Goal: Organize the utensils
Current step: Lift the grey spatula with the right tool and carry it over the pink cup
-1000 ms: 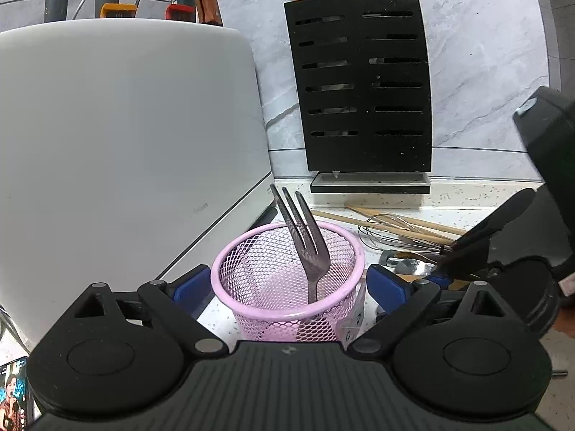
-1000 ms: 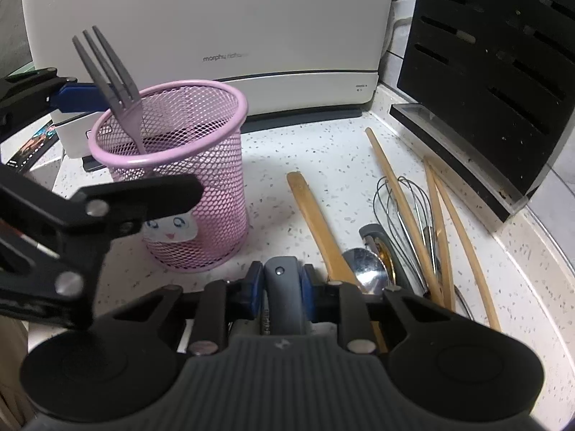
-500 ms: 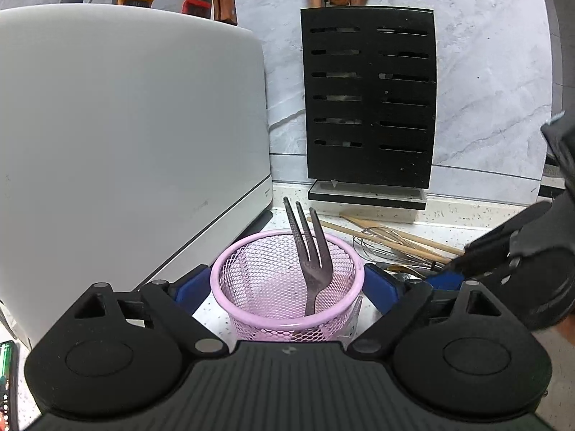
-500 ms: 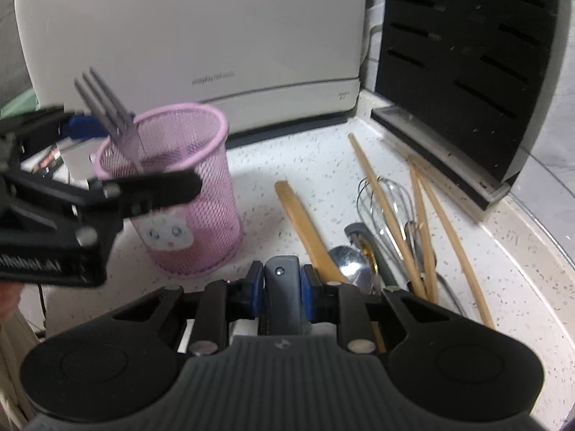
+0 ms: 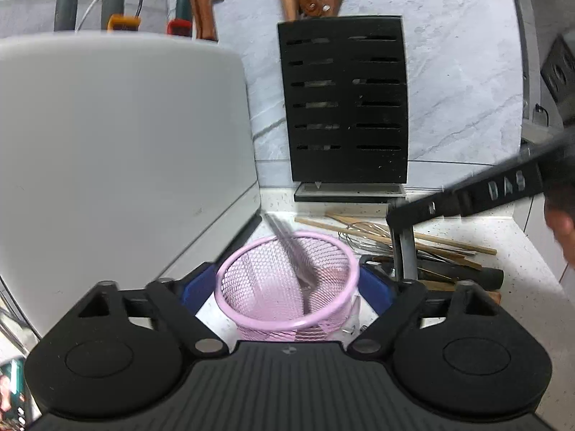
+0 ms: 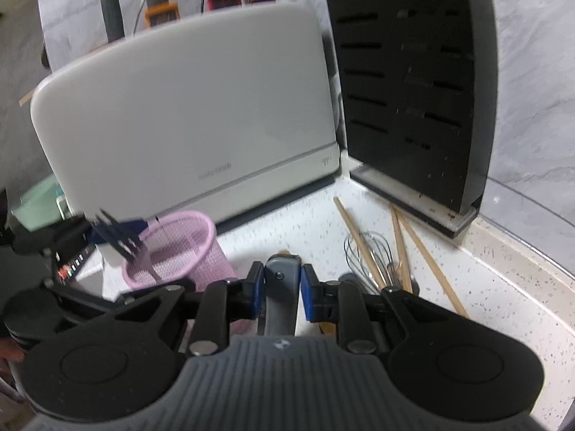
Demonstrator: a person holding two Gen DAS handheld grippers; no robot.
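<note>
Left tool [image 5: 287,287] spread wide, fingers either side of the pink mesh cup [image 5: 287,289]; a fork [image 5: 293,255] leans inside the cup, blurred. Right tool [image 6: 279,289] clamped on a grey utensil handle [image 6: 280,298], lifted off the desk [image 6: 485,287]. Whisk [image 6: 370,255] and chopsticks [image 6: 427,251] lie just ahead-right of it.
</note>
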